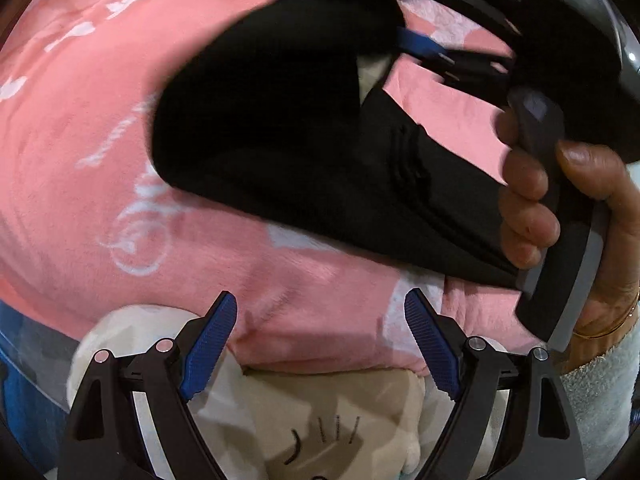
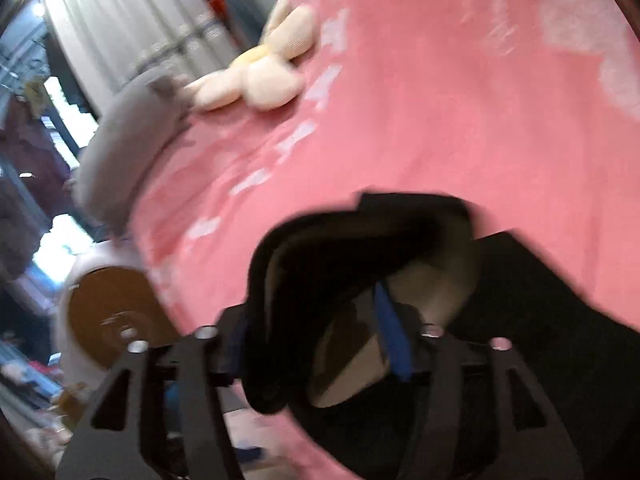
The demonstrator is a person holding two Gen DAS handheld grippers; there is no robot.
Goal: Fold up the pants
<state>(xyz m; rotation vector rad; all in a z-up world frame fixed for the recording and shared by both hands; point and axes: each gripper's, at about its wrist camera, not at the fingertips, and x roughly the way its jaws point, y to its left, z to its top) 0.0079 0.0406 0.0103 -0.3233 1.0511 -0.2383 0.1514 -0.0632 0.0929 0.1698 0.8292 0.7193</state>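
Left gripper point(image 1: 320, 344): jaws spread, empty, low over the bed edge, free to catch a hem.
Right gripper point(image 2: 316, 344): jaws pinching a bunched edge of the pants point(image 2: 360, 256), lifted to carry it over.
Pants: black, partly raised, the rest lying on the blanket point(image 1: 80, 152).
Blanket: pink, covers the bed.
Far: plush point(image 2: 260, 72) by a grey pillow point(image 2: 128, 140).

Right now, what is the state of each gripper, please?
Left gripper: open, holding nothing, above the pink blanket.
Right gripper: closed on the waistband of the black pants, lifting it.
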